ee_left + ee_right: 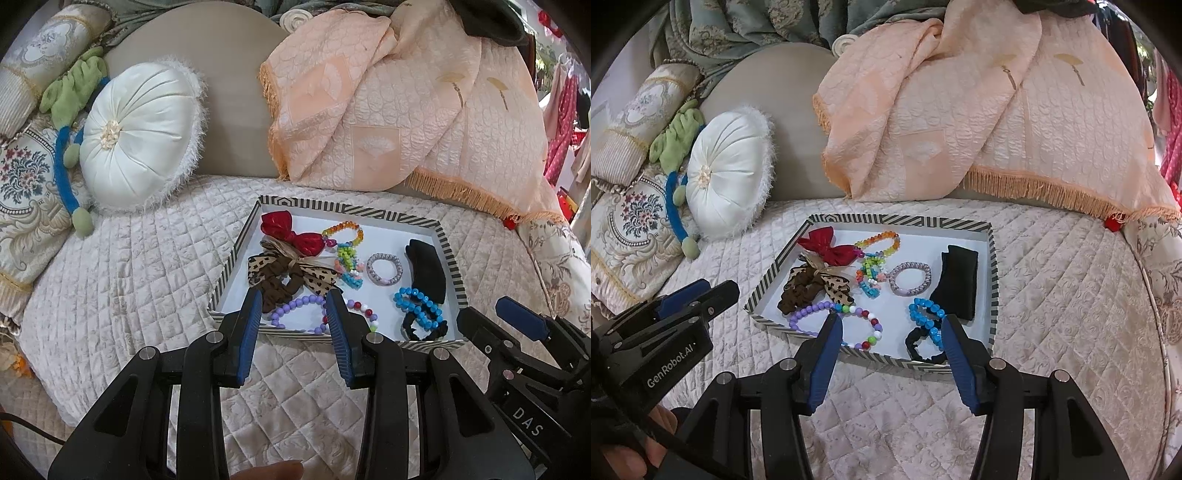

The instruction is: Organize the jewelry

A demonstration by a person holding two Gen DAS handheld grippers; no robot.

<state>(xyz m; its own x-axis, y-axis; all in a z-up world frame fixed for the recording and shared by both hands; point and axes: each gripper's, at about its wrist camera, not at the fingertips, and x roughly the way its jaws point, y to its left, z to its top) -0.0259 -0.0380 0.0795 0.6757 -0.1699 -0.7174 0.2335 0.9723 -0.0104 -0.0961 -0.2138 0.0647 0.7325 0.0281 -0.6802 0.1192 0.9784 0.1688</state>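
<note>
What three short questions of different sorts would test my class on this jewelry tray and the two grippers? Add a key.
1. True or false: the red bow lies outside the striped tray.
2. Which item lies nearest the tray's right wall: A) leopard-print scrunchie, B) black hair clip, C) rainbow bead bracelet?
3. Fill in: neither the left gripper nor the right gripper is ____ anything.

Key: 1 false; 2 B; 3 holding.
</note>
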